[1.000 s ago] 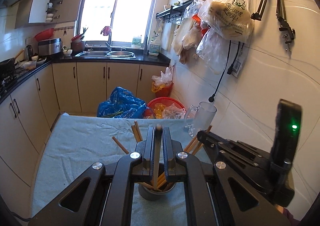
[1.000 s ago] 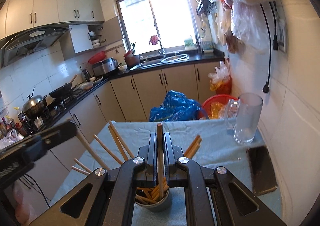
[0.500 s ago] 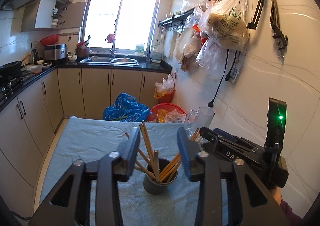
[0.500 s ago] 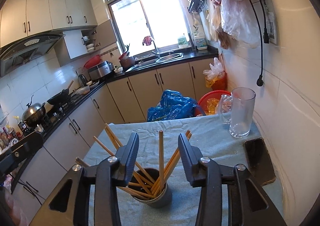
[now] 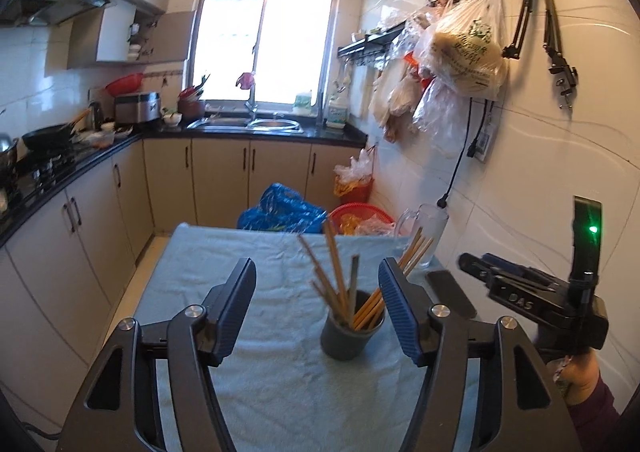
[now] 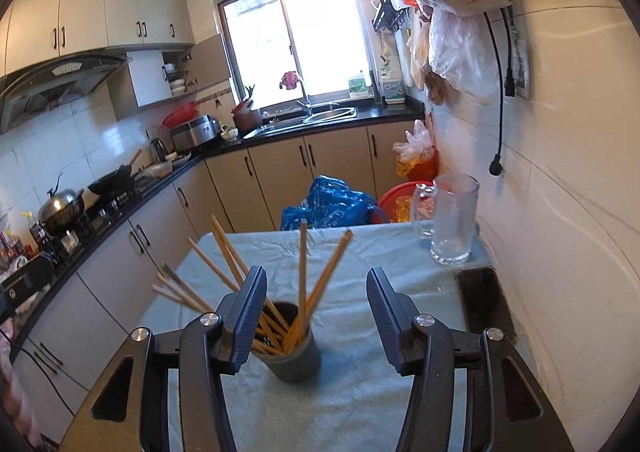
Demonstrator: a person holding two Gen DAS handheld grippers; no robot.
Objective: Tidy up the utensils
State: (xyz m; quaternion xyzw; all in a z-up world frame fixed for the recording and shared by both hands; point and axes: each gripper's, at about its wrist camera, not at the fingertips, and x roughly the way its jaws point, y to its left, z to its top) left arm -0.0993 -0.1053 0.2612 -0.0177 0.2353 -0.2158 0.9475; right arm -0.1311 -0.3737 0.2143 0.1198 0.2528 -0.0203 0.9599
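On the towel-covered surface (image 5: 192,264), from left: left gripper (image 5: 318,306) spread, emptied after just opening; chopsticks (image 5: 340,276) gathered upright in grey cup (image 5: 348,336); right gripper (image 6: 316,312) likewise opened, empty. Sorting seemingly done; nothing loose visible.

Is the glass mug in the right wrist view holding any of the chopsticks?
No. The glass mug stands empty by the wall, while the chopsticks sit in the dark cup.

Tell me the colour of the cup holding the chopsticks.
Dark grey cup; the right wrist view shows it best.
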